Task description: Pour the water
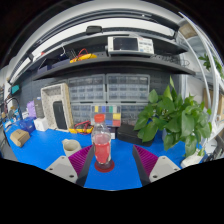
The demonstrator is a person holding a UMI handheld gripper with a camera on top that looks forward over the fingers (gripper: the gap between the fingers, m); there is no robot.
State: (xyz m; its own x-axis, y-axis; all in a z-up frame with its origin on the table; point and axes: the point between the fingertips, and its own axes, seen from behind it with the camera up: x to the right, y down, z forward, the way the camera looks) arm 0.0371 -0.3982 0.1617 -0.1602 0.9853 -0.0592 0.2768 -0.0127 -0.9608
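Note:
A clear glass (102, 146) of red liquid stands upright on a dark red coaster (104, 165) on the blue table (45, 150). My gripper (111, 167) is open, and its purple pads (146, 159) stand wide apart at either side. The glass rests on the coaster just ahead of the fingertips, between their lines, with a clear gap at both sides. Nothing is held.
A leafy green plant (172, 117) stands in a pot at the right. A small beige cup (71, 146) sits left of the glass. Boxes and small objects (52, 106) crowd the back left, below dark shelves (110, 65).

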